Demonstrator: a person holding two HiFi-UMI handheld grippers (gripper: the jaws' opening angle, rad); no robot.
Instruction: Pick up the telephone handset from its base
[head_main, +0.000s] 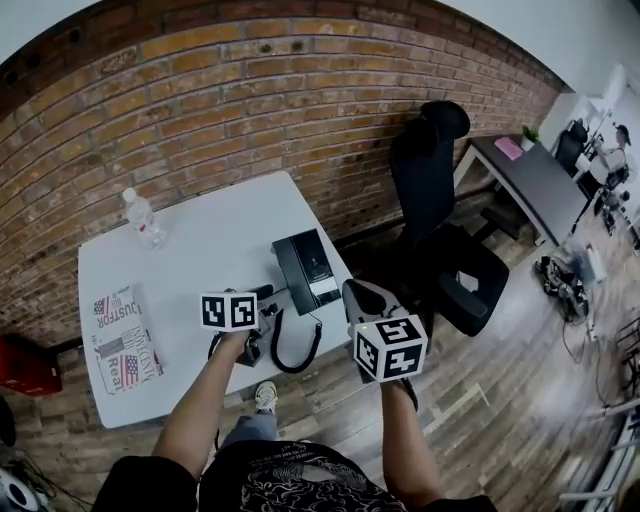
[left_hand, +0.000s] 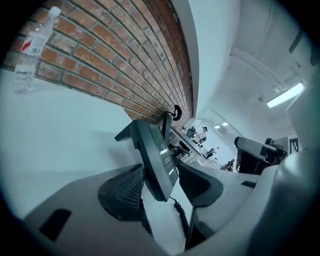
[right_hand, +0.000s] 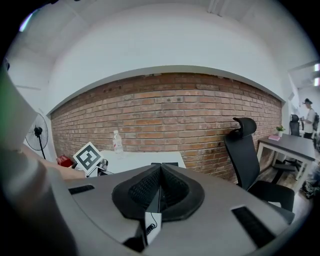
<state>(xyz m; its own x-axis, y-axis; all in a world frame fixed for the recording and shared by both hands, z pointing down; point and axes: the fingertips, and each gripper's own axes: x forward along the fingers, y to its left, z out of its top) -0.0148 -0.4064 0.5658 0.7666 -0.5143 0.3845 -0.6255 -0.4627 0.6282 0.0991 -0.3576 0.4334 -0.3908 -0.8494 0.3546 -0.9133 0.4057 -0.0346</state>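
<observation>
The black telephone base (head_main: 305, 268) lies near the right edge of the white table (head_main: 200, 245). Its coiled cord (head_main: 296, 362) loops over the table's front edge. My left gripper (head_main: 268, 318) sits just left of the base's near end, jaws apart. In the left gripper view the base (left_hand: 156, 152) stands between the two pads and the cord (left_hand: 179, 212) runs in under them. A dark rounded piece (head_main: 262, 293) beside this gripper may be the handset; most of it is hidden. My right gripper (head_main: 362, 297) hovers off the table's right edge, shut and empty (right_hand: 160, 187).
A water bottle (head_main: 143, 218) stands at the table's far left, and a newspaper (head_main: 120, 338) lies at its near left. A black office chair (head_main: 435, 220) stands right of the table, with a grey desk (head_main: 540, 180) beyond. The brick wall runs behind.
</observation>
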